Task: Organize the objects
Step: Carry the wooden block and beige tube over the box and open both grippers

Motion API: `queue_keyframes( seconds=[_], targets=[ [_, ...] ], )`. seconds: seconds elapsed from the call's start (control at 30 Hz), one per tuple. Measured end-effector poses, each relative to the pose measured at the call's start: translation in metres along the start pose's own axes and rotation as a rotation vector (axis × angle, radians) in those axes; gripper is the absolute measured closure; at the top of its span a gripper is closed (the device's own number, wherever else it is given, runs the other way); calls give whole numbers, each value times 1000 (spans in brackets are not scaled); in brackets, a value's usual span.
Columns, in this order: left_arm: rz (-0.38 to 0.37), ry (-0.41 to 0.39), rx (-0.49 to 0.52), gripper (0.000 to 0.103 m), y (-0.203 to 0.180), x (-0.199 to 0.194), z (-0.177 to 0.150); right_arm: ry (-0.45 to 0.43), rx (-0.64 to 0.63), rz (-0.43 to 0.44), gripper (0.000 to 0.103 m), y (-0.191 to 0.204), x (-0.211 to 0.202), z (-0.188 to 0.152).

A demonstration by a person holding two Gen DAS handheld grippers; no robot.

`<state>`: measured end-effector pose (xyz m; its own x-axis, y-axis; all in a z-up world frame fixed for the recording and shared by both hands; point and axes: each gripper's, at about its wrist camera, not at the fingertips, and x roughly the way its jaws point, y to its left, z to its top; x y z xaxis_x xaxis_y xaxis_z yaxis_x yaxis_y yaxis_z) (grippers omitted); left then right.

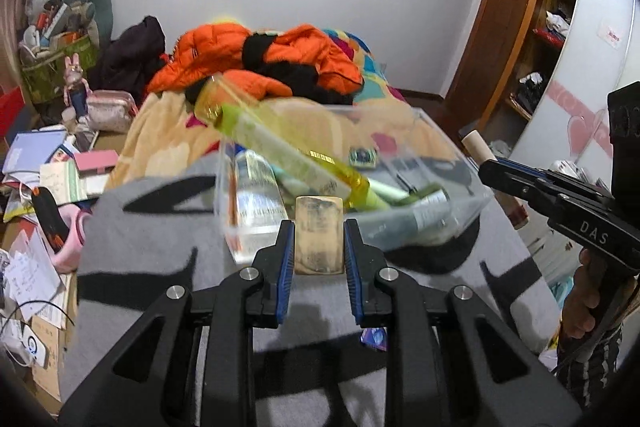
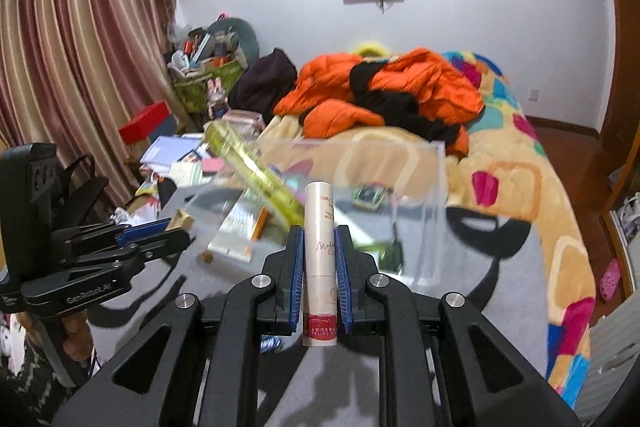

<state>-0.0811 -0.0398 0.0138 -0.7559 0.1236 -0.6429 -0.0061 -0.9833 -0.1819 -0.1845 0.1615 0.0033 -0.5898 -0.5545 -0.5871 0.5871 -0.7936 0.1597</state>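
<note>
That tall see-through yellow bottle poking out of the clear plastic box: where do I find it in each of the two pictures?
Left wrist view: yellow bottle left of centre, slanting up-left out of the clear box.
Right wrist view: yellow bottle left of centre, leaning up-left.
Shared landmark: orange jacket on the bed behind.

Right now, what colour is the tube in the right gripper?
White tube with a red band near its base, clearest in the right wrist view.

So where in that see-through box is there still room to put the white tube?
The clear box looks barest at its right end, between the small green packet and the right wall. The left side is crowded: the yellow bottle leans over it. The right gripper holds the white tube.
</note>
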Motion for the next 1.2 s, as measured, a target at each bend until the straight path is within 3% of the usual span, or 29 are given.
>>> queue_keyframes(
  seconds=[0.17,0.37,0.67,1.03,1.2],
  targets=[
    [-7,-8,1,80,2,7,17,-27,-9,-31,89,-4,4,18],
    [33,25,26,80,-2,31,24,6,-15,-56,89,-7,29,32],
    [74,85,7,80,12,65,28,99,-21,-76,89,-16,73,30],
    [40,147,-16,80,19,83,23,184,-54,-87,89,-12,107,20],
    [59,151,-15,80,18,85,24,205,-68,-99,89,-11,115,16]
  ],
)
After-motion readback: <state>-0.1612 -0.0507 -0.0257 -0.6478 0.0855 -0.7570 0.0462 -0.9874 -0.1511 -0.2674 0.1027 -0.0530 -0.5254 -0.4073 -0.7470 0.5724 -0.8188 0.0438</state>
